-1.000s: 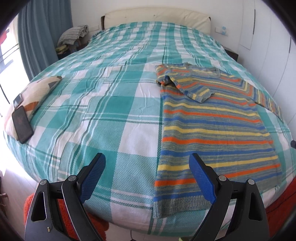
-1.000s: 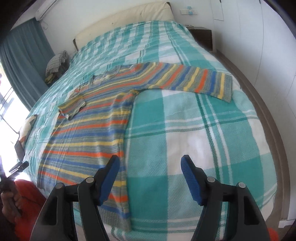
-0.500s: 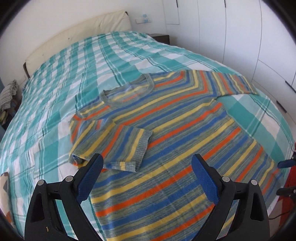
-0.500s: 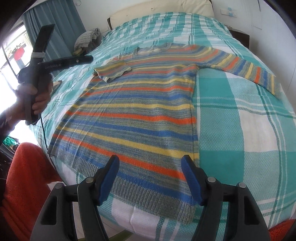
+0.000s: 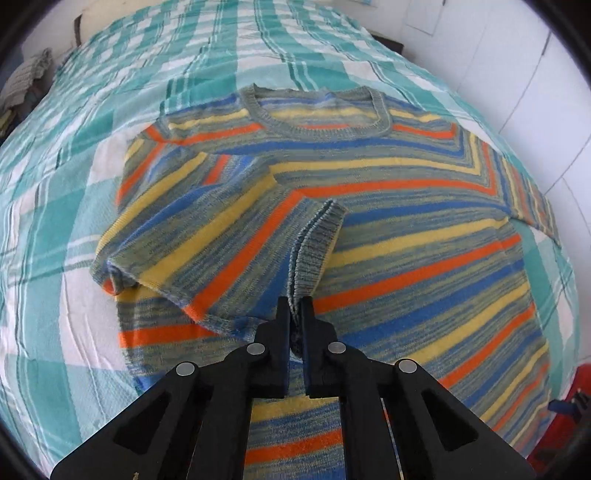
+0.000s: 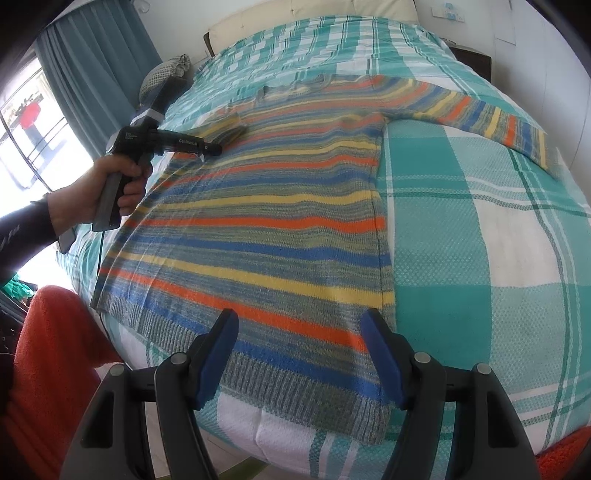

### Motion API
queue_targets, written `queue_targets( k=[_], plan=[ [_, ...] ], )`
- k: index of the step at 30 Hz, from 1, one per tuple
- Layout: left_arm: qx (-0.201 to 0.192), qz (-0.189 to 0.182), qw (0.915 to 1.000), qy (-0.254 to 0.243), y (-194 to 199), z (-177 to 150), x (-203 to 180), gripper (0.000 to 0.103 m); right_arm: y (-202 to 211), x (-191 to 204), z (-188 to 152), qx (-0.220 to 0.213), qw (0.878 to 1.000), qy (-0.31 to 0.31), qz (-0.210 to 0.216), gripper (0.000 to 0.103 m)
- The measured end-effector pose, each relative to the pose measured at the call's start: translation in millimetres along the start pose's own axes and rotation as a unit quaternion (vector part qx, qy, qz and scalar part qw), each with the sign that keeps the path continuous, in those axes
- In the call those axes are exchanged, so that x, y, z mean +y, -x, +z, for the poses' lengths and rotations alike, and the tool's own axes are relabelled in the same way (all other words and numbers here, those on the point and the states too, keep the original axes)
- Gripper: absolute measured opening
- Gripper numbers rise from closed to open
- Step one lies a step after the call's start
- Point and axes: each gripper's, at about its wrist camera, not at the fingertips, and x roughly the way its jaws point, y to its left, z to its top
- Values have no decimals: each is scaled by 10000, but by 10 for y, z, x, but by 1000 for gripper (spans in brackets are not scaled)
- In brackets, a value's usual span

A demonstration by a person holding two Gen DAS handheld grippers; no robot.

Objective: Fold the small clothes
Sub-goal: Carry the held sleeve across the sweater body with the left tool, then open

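Right gripper (image 6: 299, 354): held wide open just above the near hem of the sweater, blue pads apart, nothing between them, no contact with the knit visible.
Sweater hem (image 6: 295, 391): grey ribbed band at the near edge of the bed, flat, running across under the right gripper.
Left gripper (image 5: 294, 314): had just been closing; now clamped tight on the ribbed cuff of the folded-in sleeve, black jaws pressed together with knit pinched between them.
Sleeve cuff (image 5: 314, 243): grey-blue rib, drawn up into a ridge leading from the clamped jaws away across the chest.
Folded sleeve (image 5: 207, 236): laid diagonally over the front of the sweater, stripes slanted against the body stripes.
Sweater (image 6: 266, 206): striped orange, yellow, blue and grey-green; spread face up on the bed, hem toward the near edge, neckline toward the headboard.
Person's hand (image 6: 107, 188): wrapped around the left gripper's handle, dark sleeve at the wrist, seen from the right wrist view at the left side of the sweater.
Other sleeve (image 6: 480, 114): stretched out straight to the right, flat on the bedcover.
Neckline (image 5: 317, 110): round ribbed collar, open, lying flat.
Bedcover (image 6: 480, 236): teal and white check, under the whole sweater.
Curtain (image 6: 96, 74): blue-grey, beside the window, far left.
Headboard (image 6: 332, 11): pale, cushioned, at the far end of the bed.
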Motion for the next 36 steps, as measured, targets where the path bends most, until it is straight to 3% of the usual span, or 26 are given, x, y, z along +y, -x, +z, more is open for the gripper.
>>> queue_targets(
  k=[2,5,8,11,15,20,28,31,32,35,36],
  plan=[
    [-449,-160,9957,791,310,46,384,3,-7,0,-2,-2,10000,-13,8,69],
    [-988,-51,9702,2211,752,-30,1198,3,-13,15,-12,20,10000,47,-5,69],
    [-1117,770,9392,3155,949,-206,1960,3,-48,36,-10,67,9999,113,9,69],
    [-834,1458,9208,3520,899,-425,2425,2,-97,54,-12,127,9998,148,21,69],
    [-532,1699,9181,3540,707,-647,2616,2,-133,86,-31,172,9996,227,-57,70],
    [-607,1600,9081,3821,715,-804,2735,1,-162,49,-34,211,9996,149,-94,70],
    [-380,1767,9116,3692,661,-787,2861,1,-205,84,-37,240,9993,244,-165,74],
    [-360,1555,8992,4073,738,-902,2993,3,-210,87,-38,242,9993,243,-163,74],
    [-437,1413,8939,4231,798,-964,3041,8,-208,86,-37,239,9993,233,-154,74],
    [-801,1131,8843,4458,979,-1066,3140,50,-204,73,-38,230,9995,198,-113,74],
    [-906,1058,8851,4441,1015,-1059,3156,54,-208,73,-39,233,9995,198,-113,74]
  ],
)
